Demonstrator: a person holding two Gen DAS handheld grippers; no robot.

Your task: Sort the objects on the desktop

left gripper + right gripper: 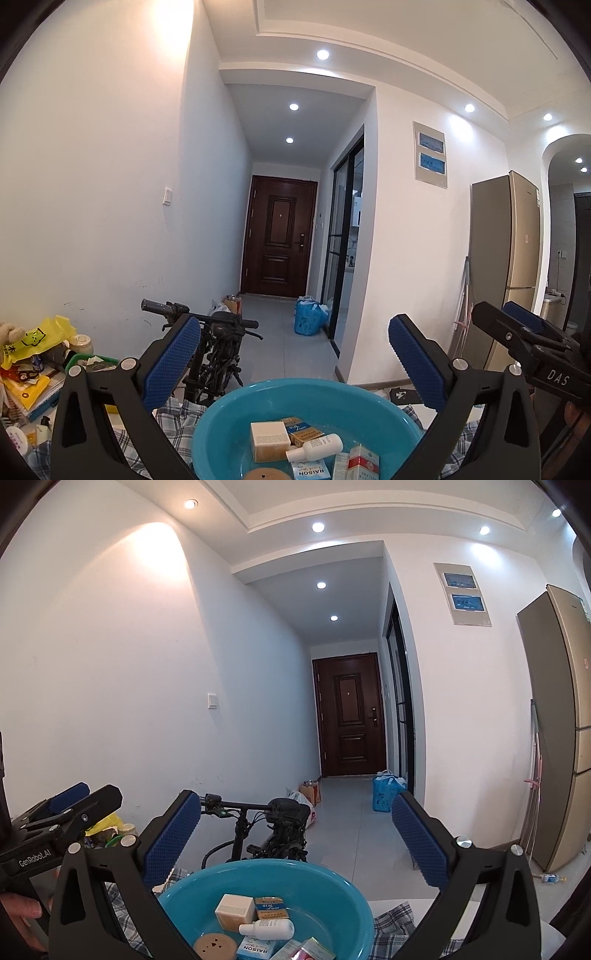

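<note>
Black gripper arms with blue ribbed pads frame both views, and both claws stand wide with nothing between their pads. The left gripper (pixel 293 352) and the right gripper (pixel 295 830) are held level, side by side, pointing down the hallway rather than at the work, which suggests a pause above the table between picks.

Just below and ahead of both claws sits a round turquoise plastic basin (pixel 236 410) on a blue-and-white checked cloth (pixel 177 413). It seems to serve as the collecting bin, since small items already lie inside it: a cream and tan cardboard box (pixel 269 441), a flat yellow and blue carton (pixel 301 430) behind it, a small white squeeze bottle (pixel 314 447) on its side leaning over the boxes, a blue box printed RAISON (pixel 310 472), a red and white box (pixel 364 463) and a round tan disc (pixel 215 947) at the nearest edge.

Far to the left of the left claw lies an unsorted heap with a yellow plastic bag (pixel 35 341) and a green tray (pixel 79 360), probably what remains to be sorted. Reaching it would mean swinging the left claw down and leftward.

Beyond the basin stands a black folding bicycle (pixel 266 827), well apart from the task.
</note>
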